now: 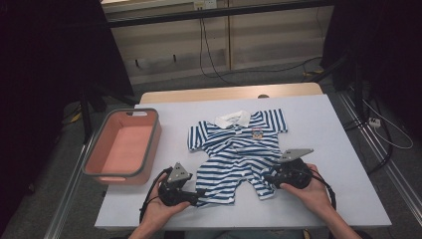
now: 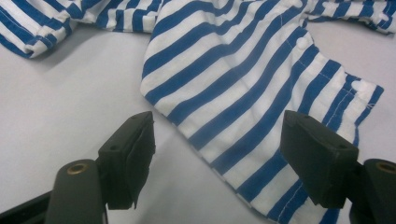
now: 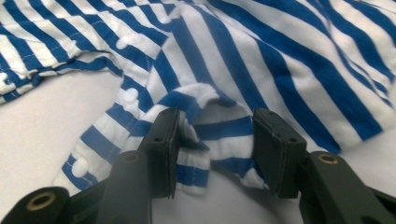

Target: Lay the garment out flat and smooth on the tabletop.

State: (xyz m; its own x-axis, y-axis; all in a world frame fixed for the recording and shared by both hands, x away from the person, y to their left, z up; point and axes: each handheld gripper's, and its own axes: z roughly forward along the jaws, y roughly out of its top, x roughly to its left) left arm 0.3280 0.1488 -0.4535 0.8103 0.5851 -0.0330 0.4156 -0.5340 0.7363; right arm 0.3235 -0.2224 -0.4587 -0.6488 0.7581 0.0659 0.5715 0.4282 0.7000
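A blue-and-white striped baby suit (image 1: 238,152) lies spread flat near the middle of the white tabletop (image 1: 318,129), its white collar (image 1: 233,118) pointing to the far edge and its two short legs pointing to the near edge, where the person sits. A small badge (image 1: 257,132) sits on its chest. A pink basket (image 1: 123,147) with a grey rim stands at the left side of the tabletop, just beside the suit's sleeve but apart from it.

The left gripper (image 1: 198,195), held in the person's left hand (image 1: 161,206), rests low at the near left leg of the suit. In the left gripper view its jaws stand wide apart, one over bare tabletop and the other over the striped hem (image 2: 261,186), with the cloth lying flat between them and not pinched. White snap buttons (image 2: 303,43) run along the edge of the leg opening.

The right gripper (image 1: 268,177), held in the right hand (image 1: 311,191), is at the near right leg of the suit. In the right gripper view its jaws are partly closed around a raised fold (image 3: 212,121) of the striped cloth; the fold bulges up between the two pads and touches both of them, though the jaws are not fully together. More snap buttons (image 3: 130,95) show along the hem beside that fold.
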